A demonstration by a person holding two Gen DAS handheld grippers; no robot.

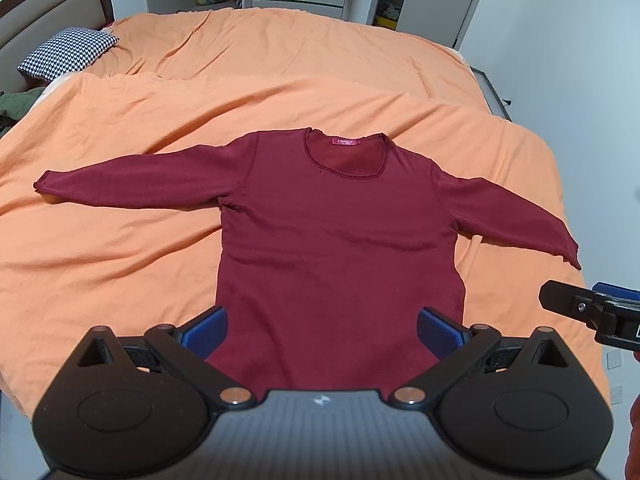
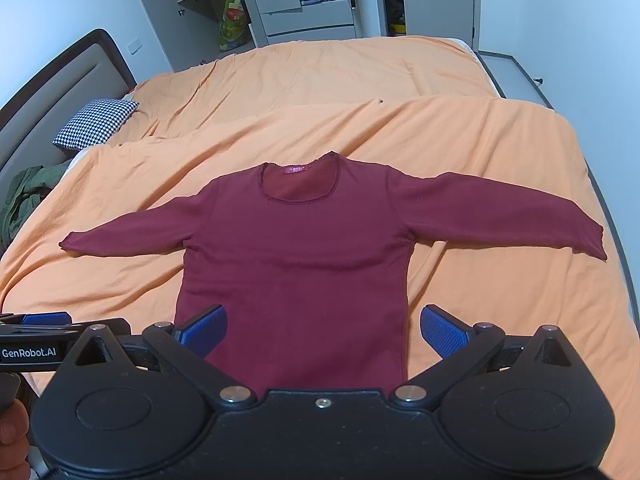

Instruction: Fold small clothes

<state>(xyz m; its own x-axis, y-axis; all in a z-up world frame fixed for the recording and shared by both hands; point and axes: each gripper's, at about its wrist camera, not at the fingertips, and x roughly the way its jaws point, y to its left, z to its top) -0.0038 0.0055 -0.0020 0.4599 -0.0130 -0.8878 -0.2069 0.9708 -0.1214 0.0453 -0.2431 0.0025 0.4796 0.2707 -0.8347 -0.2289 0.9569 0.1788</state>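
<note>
One maroon top (image 1: 340, 236) is lying flat and face up on the orange duvet (image 1: 120, 240), its hem toward the near edge and its round neck, with a pink label (image 1: 346, 142), pointing to the far side. Both sleeves are spreading outward, the left one reaching toward the left of the bed and the right one angling toward the right edge, each lying apart from the body. Both grippers are hovering above the near hem and are gripping nothing. The left gripper (image 1: 322, 334) is holding its blue pads (image 1: 206, 334) wide apart, spanning roughly the width of the hem in its own view. The right gripper (image 2: 322, 334) is likewise standing wide open, its pads (image 2: 442, 334) framing the lower right part of the top. In the left wrist view the right gripper is appearing only partly at the right edge. A checked pillow (image 1: 68, 54) is resting at the far left beside the headboard (image 2: 60, 76), and wardrobes (image 2: 304, 0) are standing beyond the bed.
</note>
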